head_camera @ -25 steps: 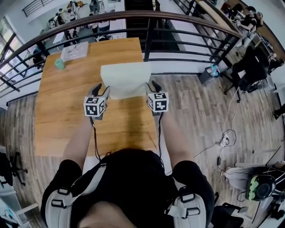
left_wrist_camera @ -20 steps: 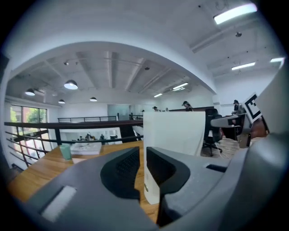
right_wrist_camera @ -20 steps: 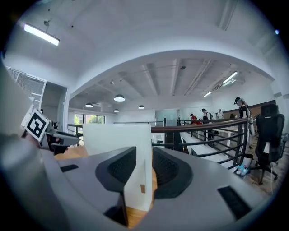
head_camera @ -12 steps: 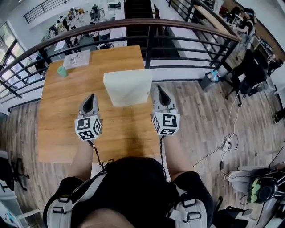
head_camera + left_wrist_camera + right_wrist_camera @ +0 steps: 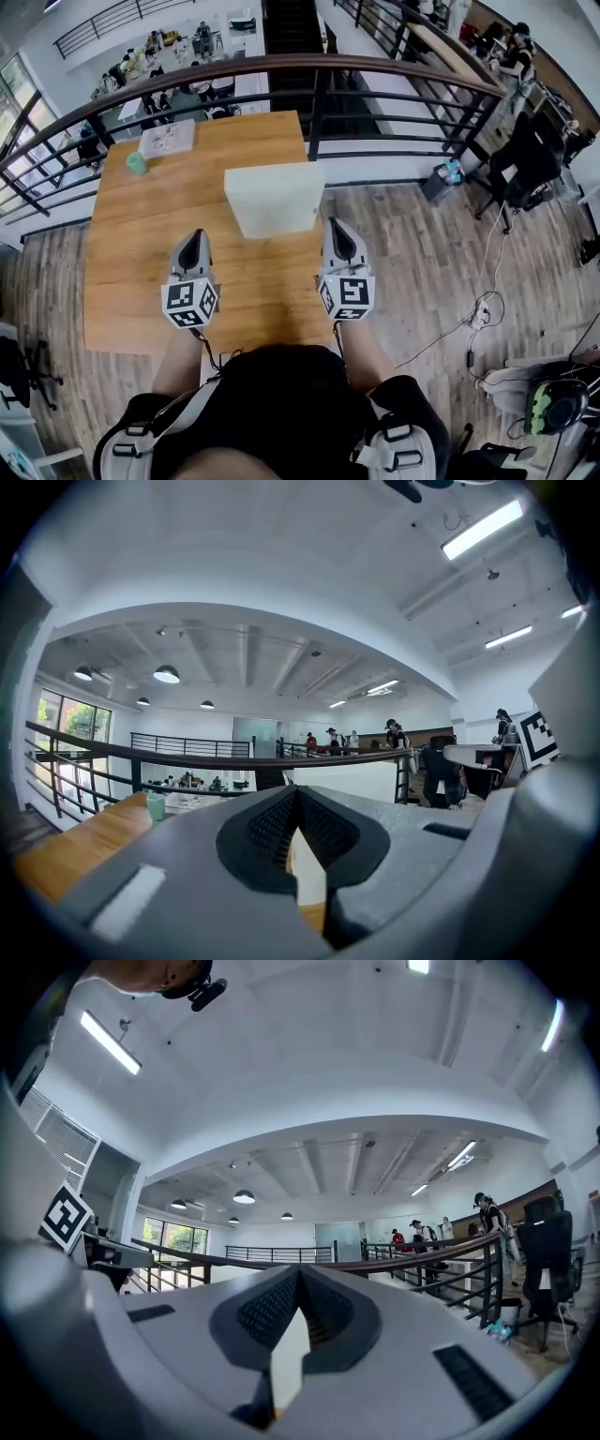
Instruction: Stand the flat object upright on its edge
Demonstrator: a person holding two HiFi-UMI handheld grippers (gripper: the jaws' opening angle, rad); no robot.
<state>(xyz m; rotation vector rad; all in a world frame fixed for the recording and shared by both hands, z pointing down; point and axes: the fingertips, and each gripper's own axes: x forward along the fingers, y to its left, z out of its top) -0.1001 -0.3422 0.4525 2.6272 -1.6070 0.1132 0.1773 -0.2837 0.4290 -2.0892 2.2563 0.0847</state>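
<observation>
The flat white board [image 5: 274, 199] stands upright on its edge on the wooden table [image 5: 131, 272], near the table's right side. Nothing touches it. My left gripper [image 5: 194, 239] hovers nearer to me, left of the board, with its jaws shut and empty. My right gripper [image 5: 336, 230] sits just off the board's lower right corner, also shut and empty. In the left gripper view the board [image 5: 352, 780] rises behind the shut left gripper [image 5: 296, 794]. In the right gripper view the right gripper [image 5: 300, 1274] points past the railing [image 5: 412, 1258].
A green cup [image 5: 137, 163] and a printed sheet [image 5: 167, 139] lie at the table's far left. A dark railing [image 5: 309, 66] curves behind the table. The table's right edge runs just under my right gripper, with wooden floor beyond it.
Both grippers were open at the board's two sides. They have since shut and drawn back toward me. The board stays standing by itself.
</observation>
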